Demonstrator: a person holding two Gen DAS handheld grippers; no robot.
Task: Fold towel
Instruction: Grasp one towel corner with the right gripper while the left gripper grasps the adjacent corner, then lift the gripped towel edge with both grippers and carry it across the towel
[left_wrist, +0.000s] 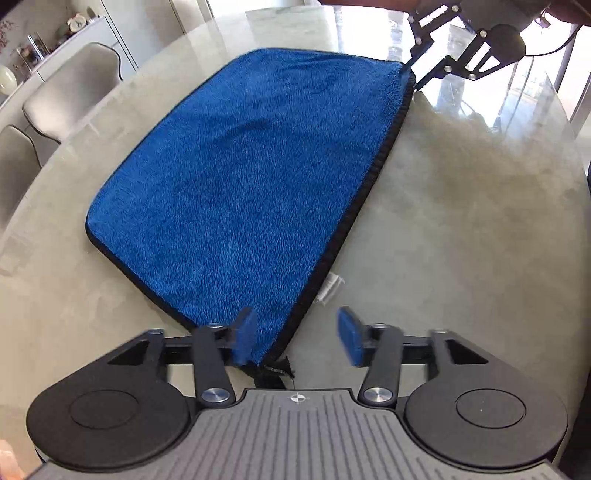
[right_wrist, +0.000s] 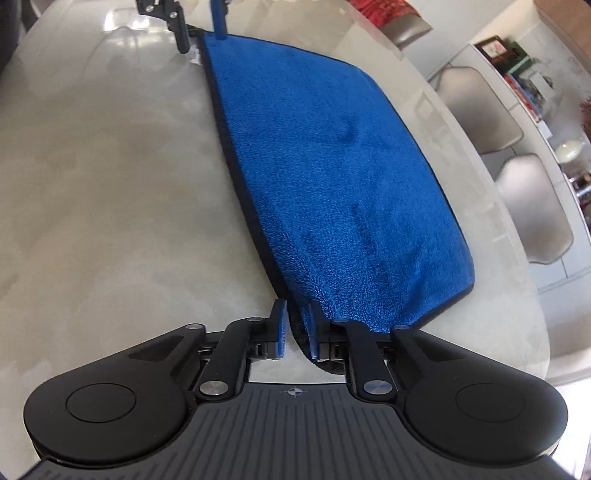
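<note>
A blue towel with a black hem (left_wrist: 243, 177) lies flat on the pale stone table, folded over with a doubled edge along one side; it also shows in the right wrist view (right_wrist: 332, 177). My left gripper (left_wrist: 295, 338) is open at the towel's near corner, with its left pad (left_wrist: 244, 339) over the cloth and the corner loose between the jaws. My right gripper (right_wrist: 295, 330) is at the opposite corner, jaws a little apart, with the towel's corner between the pads (right_wrist: 281, 328). Each gripper shows far off in the other's view, the right one (left_wrist: 417, 70) and the left one (right_wrist: 201, 31).
A small white tag (left_wrist: 330, 286) sticks out from the towel's hemmed edge. Grey chairs (left_wrist: 74, 96) stand along the table's far side, with a white sideboard behind them. A bright window reflects on the tabletop (left_wrist: 480, 85).
</note>
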